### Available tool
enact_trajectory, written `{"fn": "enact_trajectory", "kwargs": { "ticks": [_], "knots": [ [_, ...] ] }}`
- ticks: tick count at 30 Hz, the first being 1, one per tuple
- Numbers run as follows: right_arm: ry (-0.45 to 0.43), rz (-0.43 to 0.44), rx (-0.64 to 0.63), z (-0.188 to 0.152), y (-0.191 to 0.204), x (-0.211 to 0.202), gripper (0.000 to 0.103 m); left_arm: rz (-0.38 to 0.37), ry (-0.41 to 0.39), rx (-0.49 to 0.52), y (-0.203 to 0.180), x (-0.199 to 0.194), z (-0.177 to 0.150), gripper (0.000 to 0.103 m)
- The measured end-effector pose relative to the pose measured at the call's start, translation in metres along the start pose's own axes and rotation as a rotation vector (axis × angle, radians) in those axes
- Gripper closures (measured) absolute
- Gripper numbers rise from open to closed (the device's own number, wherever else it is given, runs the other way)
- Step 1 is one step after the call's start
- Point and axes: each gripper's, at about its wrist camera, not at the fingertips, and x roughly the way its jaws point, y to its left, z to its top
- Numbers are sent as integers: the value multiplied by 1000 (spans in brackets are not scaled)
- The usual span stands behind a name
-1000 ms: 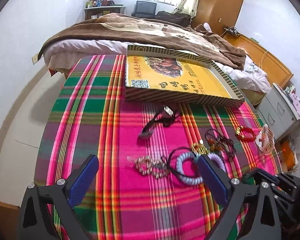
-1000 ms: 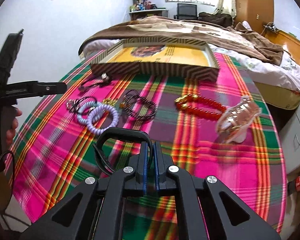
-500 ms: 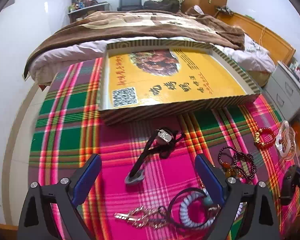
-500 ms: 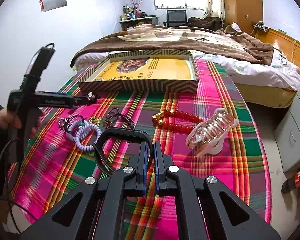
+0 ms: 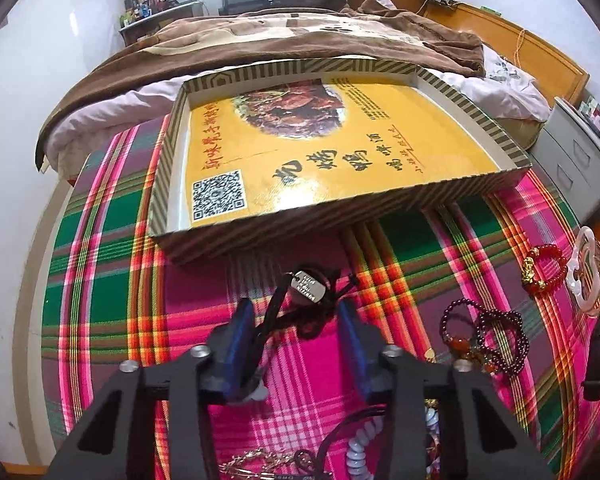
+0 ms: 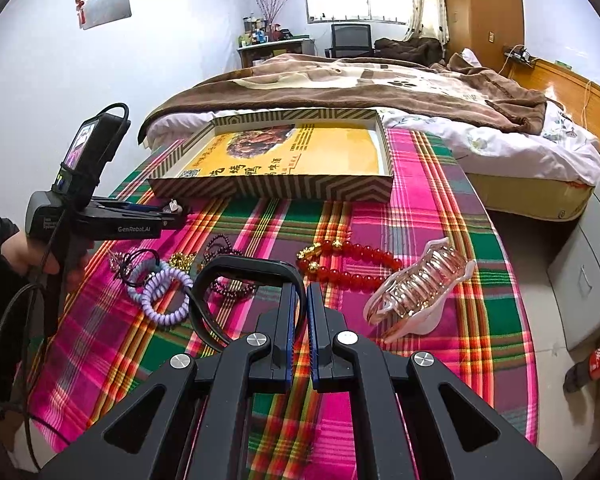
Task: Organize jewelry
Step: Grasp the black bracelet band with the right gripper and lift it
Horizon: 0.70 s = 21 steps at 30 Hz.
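My left gripper [image 5: 296,316] is half open, its blue pads either side of a black cord necklace with a silver tag [image 5: 309,286] on the plaid cloth; the pads do not pinch it. It also shows in the right wrist view [image 6: 172,210]. My right gripper [image 6: 305,300] is shut on a black bangle [image 6: 244,270] held above the cloth. The shallow striped box with a yellow bottom [image 5: 328,152] [image 6: 300,154] sits at the far side. Red bead bracelet [image 6: 352,264], dark purple beads [image 5: 488,336], lilac coil bracelet [image 6: 160,292] and a pink hair claw [image 6: 420,292] lie loose.
The table with the plaid cloth [image 6: 440,208] stands against a bed [image 6: 380,84] with a brown blanket. A grey drawer cabinet [image 6: 592,272] stands at the right. A gold chain [image 5: 256,462] lies at the near edge.
My left gripper has moved forward and down over the black cord necklace and its jaws have narrowed around it. My right gripper has kept hold of the black bangle and drawn back a little.
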Motion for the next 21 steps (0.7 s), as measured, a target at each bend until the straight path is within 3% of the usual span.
{"fn": "enact_trajectory", "kwargs": {
  "ticks": [3, 6, 7, 9, 21],
  "knots": [
    [-1, 1, 2, 1, -1, 0, 98, -1, -3, 6, -3, -1, 0, 80],
    [-1, 0, 7, 0, -2, 0, 98, 0, -10, 3, -4, -2, 1, 86],
    [-1, -1, 7, 0, -3, 0, 98, 1, -17, 3, -5, -3, 1, 95],
    [-2, -3, 9, 1, -4, -1, 98, -5, -31, -4, -4, -9, 2, 99],
    [-31, -5, 9, 10, -4, -10, 98, -32, -109, -9, -5, -45, 6, 99]
  ]
}}
